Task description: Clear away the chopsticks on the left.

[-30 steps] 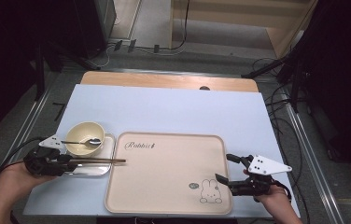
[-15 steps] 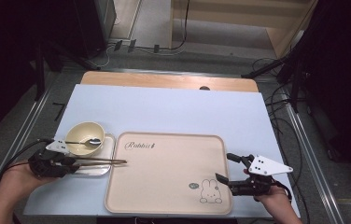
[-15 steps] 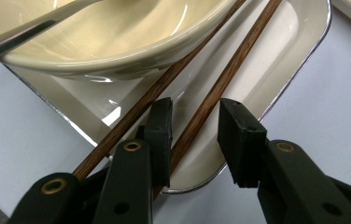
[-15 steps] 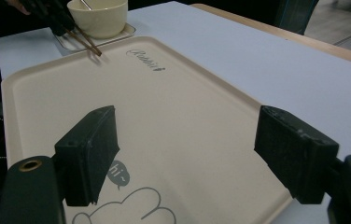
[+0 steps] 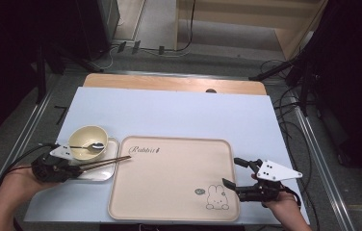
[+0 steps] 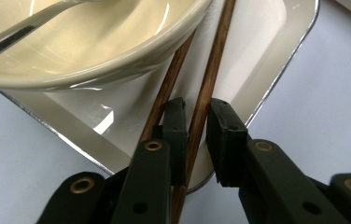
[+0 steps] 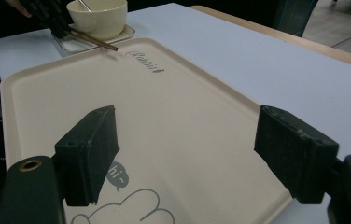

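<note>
The left gripper is low over the near corner of a small steel tray at the left side of the table. Its jaws have just been closing, with one of the two brown chopsticks between them: the left pad appears to touch this stick, while a narrow gap is seen at the right pad, so the pinch is not complete. The second stick runs just outside the left jaw, partly under the rim of the cream bowl. Both chopsticks lie on the steel tray beside the bowl, and in the high view their tips reach over the edge of the large beige tray. A metal spoon lies in the bowl. The right gripper is held above the near right corner of the beige tray, close to the rabbit drawing, with its jaws spread wide and nothing between them.
</note>
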Motion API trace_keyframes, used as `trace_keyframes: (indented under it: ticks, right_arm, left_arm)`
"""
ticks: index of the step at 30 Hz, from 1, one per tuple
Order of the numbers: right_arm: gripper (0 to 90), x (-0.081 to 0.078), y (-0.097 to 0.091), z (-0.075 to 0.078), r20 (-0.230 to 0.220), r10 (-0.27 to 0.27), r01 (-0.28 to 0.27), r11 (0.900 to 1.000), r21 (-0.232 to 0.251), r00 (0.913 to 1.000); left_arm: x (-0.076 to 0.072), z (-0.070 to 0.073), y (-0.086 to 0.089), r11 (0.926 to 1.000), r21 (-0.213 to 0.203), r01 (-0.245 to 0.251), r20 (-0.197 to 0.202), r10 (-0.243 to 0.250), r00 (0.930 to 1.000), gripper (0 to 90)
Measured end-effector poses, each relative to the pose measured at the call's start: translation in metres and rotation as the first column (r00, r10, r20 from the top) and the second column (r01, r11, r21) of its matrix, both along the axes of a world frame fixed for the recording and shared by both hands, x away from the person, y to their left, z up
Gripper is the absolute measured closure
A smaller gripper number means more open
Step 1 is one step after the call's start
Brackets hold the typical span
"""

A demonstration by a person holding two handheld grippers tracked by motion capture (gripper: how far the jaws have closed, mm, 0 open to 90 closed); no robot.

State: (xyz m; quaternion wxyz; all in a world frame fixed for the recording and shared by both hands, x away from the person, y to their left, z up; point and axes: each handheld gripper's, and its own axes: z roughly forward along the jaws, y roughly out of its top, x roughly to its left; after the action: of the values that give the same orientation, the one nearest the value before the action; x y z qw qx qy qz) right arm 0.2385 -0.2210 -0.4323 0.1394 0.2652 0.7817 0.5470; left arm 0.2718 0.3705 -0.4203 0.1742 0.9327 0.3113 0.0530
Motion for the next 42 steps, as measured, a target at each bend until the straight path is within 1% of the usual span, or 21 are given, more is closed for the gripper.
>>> trace_keyframes:
  ticks: [4, 6, 7, 9, 12, 13, 14, 15, 17, 20, 21, 24, 25, 30, 34, 35, 38, 39, 40, 41, 42]
  right_arm:
    - [21.7, 0.0, 0.0, 0.0, 0.001, -0.001, 0.001, 1.0, 0.0, 1.0]
    - [21.7, 0.0, 0.0, 0.0, 0.0, -0.002, 0.002, 1.0, 0.0, 1.0]
    - [21.7, 0.0, 0.0, 0.0, 0.0, -0.004, 0.004, 1.0, -0.001, 1.0]
    - [21.7, 0.0, 0.0, 0.0, 0.004, -0.003, 0.003, 1.0, 0.001, 1.0]
    - [21.7, 0.0, 0.0, 0.001, 0.006, -0.006, 0.006, 1.0, 0.004, 1.0]
    - [21.7, 0.0, 0.0, 0.001, 0.006, -0.007, 0.007, 1.0, 0.004, 1.0]
    - [21.7, 0.0, 0.0, 0.001, 0.006, -0.006, 0.006, 1.0, 0.003, 1.0]
    - [21.7, 0.0, -0.001, 0.0, 0.006, -0.007, 0.007, 1.0, 0.002, 1.0]
    - [21.7, 0.0, 0.0, 0.0, -0.002, -0.006, 0.006, 1.0, 0.001, 1.0]
    - [21.7, 0.0, 0.0, 0.0, -0.003, -0.002, 0.002, 1.0, 0.005, 1.0]
    - [21.7, 0.0, 0.0, 0.0, -0.004, -0.002, 0.002, 1.0, 0.005, 1.0]
    - [21.7, 0.0, 0.0, 0.0, -0.004, -0.001, 0.001, 1.0, 0.005, 1.0]
    - [21.7, 0.0, 0.0, 0.0, -0.003, -0.001, 0.001, 1.0, 0.004, 1.0]
    - [21.7, 0.0, 0.0, 0.0, -0.003, -0.001, 0.001, 1.0, 0.004, 1.0]
    - [21.6, 0.001, 0.0, 0.0, -0.004, 0.005, -0.005, 0.9999, 0.01, 1.0]
    - [21.6, 0.001, 0.0, 0.0, -0.004, 0.005, -0.005, 0.9999, 0.009, 1.0]
    - [21.6, 0.0, 0.0, 0.0, -0.003, 0.006, -0.006, 1.0, 0.008, 1.0]
    - [21.6, 0.0, 0.0, 0.001, -0.001, 0.004, -0.004, 1.0, 0.006, 1.0]
    - [21.6, 0.0, 0.0, 0.001, 0.0, 0.003, -0.003, 1.0, 0.005, 1.0]
    - [21.6, 0.0, 0.0, 0.001, 0.0, 0.003, -0.003, 1.0, 0.005, 1.0]
    - [21.6, 0.0, 0.0, 0.0, 0.0, 0.003, -0.003, 1.0, 0.006, 1.0]
  left_arm:
    - [0.001, 0.001, 0.0, 0.9998, -0.004, 0.017, -0.016, -0.017, 0.9997, 81.7]
    - [0.0, 0.002, 0.0, 0.9997, -0.002, 0.026, -0.007, -0.026, 0.9996, 83.0]
    - [0.001, 0.003, -0.001, 0.9997, -0.008, 0.024, -0.025, -0.024, 0.9994, 83.8]
    - [0.001, 0.004, -0.002, 0.9995, -0.012, 0.029, -0.028, -0.029, 0.9992, 84.6]
    - [0.001, 0.006, -0.003, 0.9996, -0.019, 0.021, -0.035, -0.022, 0.9991, 85.3]
    - [0.0, 0.007, -0.003, 0.9995, -0.021, 0.022, -0.026, -0.023, 0.9994, 85.3]
    - [0.0, 0.007, -0.003, 0.9995, -0.029, 0.015, -0.037, -0.016, 0.9992, 85.3]
    - [-0.001, 0.008, -0.002, 0.9996, -0.024, 0.012, -0.032, -0.013, 0.9994, 85.3]
    - [-0.001, 0.01, -0.001, 0.9993, -0.036, 0.011, -0.051, -0.013, 0.9986, 85.4]
    - [-0.004, 0.013, 0.0, 0.9984, -0.057, 0.002, -0.049, -0.005, 0.9988, 85.3]
    - [-0.006, 0.015, 0.0, 0.9965, -0.083, -0.01, -0.063, 0.005, 0.998, 85.3]
    - [-0.007, 0.019, -0.002, 0.9947, -0.097, -0.033, -0.079, 0.026, 0.9966, 85.2]
    - [-0.008, 0.023, -0.004, 0.9923, -0.108, -0.06, -0.082, 0.051, 0.9953, 85.2]
    - [-0.011, 0.031, -0.012, 0.9897, -0.119, -0.079, -0.079, 0.07, 0.9945, 85.1]
    - [-0.013, 0.032, -0.023, 0.9844, -0.149, -0.092, -0.099, 0.078, 0.992, 85.1]
    - [-0.013, 0.033, -0.026, 0.9845, -0.147, -0.095, -0.098, 0.081, 0.9919, 85.2]
    - [-0.013, 0.036, -0.034, 0.9814, -0.146, -0.125, -0.124, 0.107, 0.9864, 85.1]
    - [-0.013, 0.036, -0.038, 0.9808, -0.153, -0.121, -0.134, 0.101, 0.9858, 85.2]
    - [-0.013, 0.037, -0.041, 0.9794, -0.155, -0.129, -0.132, 0.109, 0.9853, 85.3]
    - [-0.012, 0.037, -0.044, 0.9774, -0.155, -0.144, -0.15, 0.121, 0.9813, 85.3]
    - [-0.012, 0.038, -0.047, 0.9776, -0.152, -0.146, -0.145, 0.124, 0.9816, 85.2]
